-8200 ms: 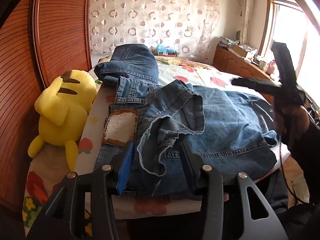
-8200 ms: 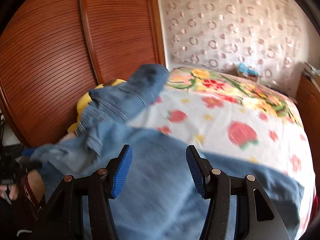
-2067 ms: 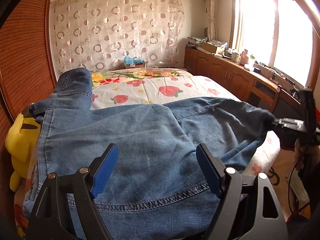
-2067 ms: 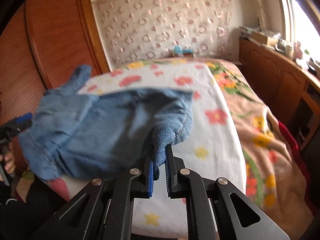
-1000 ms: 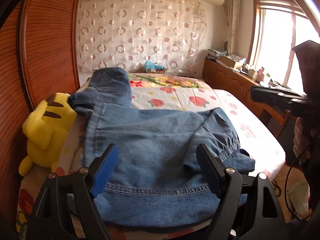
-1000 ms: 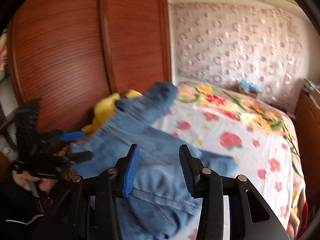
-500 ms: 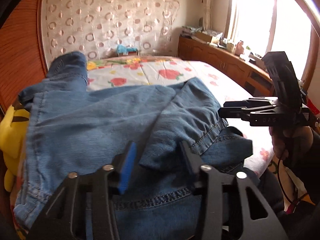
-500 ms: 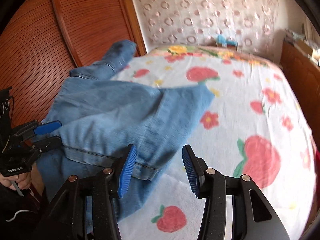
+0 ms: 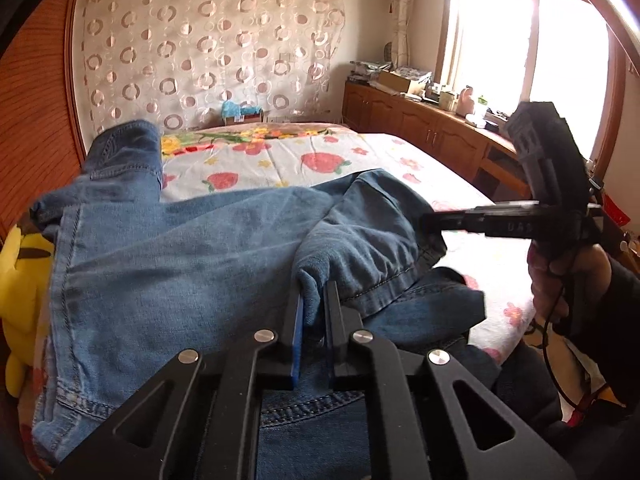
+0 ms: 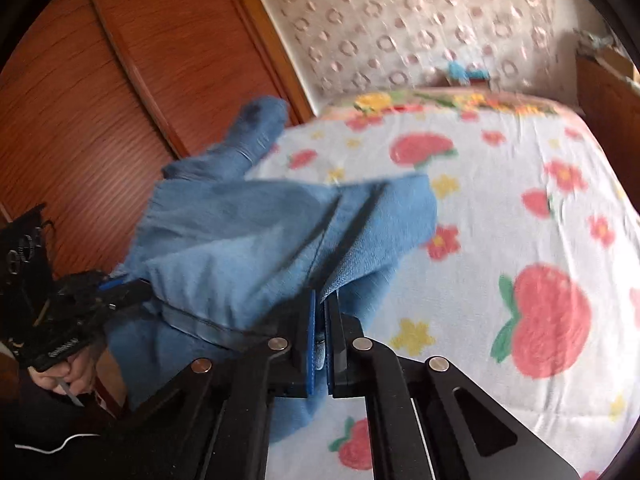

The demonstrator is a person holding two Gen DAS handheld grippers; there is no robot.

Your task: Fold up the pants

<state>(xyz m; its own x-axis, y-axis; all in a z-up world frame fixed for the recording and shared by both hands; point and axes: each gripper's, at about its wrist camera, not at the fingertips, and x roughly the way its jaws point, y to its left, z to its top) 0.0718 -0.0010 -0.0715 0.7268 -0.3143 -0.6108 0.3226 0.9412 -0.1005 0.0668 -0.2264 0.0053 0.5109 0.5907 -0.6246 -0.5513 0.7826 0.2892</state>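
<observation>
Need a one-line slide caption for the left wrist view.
Left gripper shut on a fold of the jeans spread on the strawberry-print bed; right gripper at right.

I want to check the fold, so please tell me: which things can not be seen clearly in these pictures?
- Right wrist view: motion blur smears the jeans, so seams and layers are unreadable.
- Left wrist view: the left tongs cover the jeans' near hem.
- Left wrist view: the yellow plush toy is cut off by the frame edge and the denim.

Your left gripper (image 9: 312, 312) and right gripper (image 10: 320, 320) are matte black with blue pads (image 9: 297, 344) and silver screws; your bare right hand (image 9: 560, 280) shows a dark sleeve and thin black cable
</observation>
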